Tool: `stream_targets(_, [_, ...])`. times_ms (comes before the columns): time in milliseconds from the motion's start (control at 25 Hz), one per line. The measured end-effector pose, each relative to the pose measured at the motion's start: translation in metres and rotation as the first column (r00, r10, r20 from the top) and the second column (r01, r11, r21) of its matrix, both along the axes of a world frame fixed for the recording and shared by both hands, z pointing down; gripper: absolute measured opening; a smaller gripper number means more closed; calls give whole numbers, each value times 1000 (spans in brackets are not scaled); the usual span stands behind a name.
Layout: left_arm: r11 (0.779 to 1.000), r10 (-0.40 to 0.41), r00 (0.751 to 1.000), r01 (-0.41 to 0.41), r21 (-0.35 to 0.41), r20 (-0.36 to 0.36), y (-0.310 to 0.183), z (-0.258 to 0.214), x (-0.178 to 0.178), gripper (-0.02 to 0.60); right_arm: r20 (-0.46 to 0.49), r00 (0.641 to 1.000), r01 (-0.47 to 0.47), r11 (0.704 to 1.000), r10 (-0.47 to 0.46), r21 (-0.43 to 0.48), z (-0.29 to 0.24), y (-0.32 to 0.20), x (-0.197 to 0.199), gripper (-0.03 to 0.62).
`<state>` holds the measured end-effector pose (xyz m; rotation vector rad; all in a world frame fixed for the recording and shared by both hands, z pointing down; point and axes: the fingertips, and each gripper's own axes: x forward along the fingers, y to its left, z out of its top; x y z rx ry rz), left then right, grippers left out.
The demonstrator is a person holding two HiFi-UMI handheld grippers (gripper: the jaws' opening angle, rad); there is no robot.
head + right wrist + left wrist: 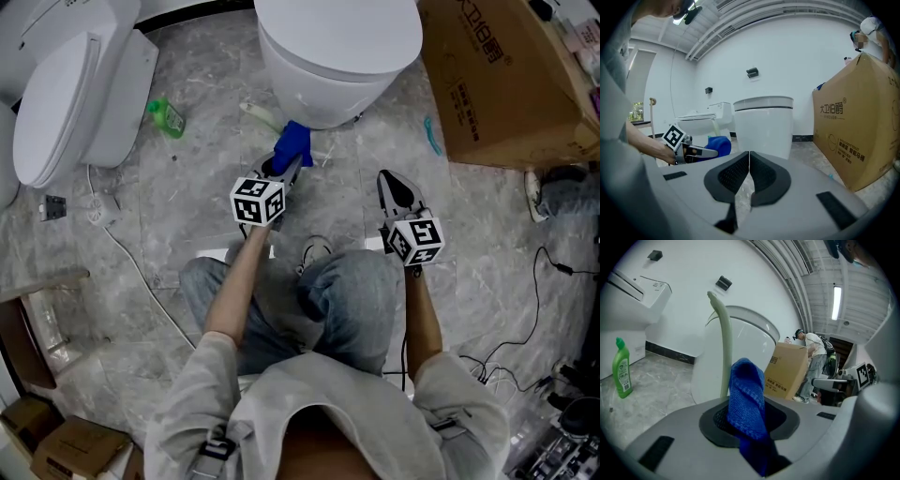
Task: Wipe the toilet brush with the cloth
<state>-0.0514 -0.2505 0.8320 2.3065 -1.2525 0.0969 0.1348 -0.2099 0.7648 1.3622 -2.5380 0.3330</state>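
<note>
In the left gripper view, grips a folded blue cloth [746, 385] tight in the left gripper [750, 420], with the fabric bunched up past the tips and trailing down between the pads. Finds the toilet brush [722, 343] just ahead of those jaws and a little to their left, known only by its pale green handle rising in front of the white toilet [757, 345], with the head out of sight and no telling of contact between cloth and handle. Off to the right of that tool, shows the right gripper [748, 171] clenched on nothing, with pads meeting edge to edge, well apart from the brush. Reads as the approach step, with the wiping itself seemingly not yet begun. Calls next for pressing the cloth forward onto the handle and drawing it along the shaft, perhaps with the free tool opened to steady a handle likely to slide away under pressure. As for writing, appears to read "大卫伯爵" with a registered mark on the cardboard box [853, 126] to the right of the right gripper, above a smaller line too fine to read. Makes out nothing on the label of the green bottle [622, 371] far to the left of the left gripper.
</note>
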Motion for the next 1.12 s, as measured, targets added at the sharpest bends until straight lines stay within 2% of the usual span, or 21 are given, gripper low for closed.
stream_targets(440, [992,57,996,-49,-116,70,8,58,9,115,-5,1000,8,1000,-8,-14,8,-2,3,32])
stream_targets(800, [981,83,995,-73,-180,48,15,77,18,117,-13,1000,5,1000,-6,-13,6,-3,7,32])
stream_targets(960, [989,64,998,-62,-138,11,21,58,24,117,-18,1000,-4,1000,4,-9,3,-1,12,31])
stream_targets(1120, [1000,17,997,-17,-9,-72,7,-6,27,117,-16,1000,-12,1000,12,-9,4,1,12,31])
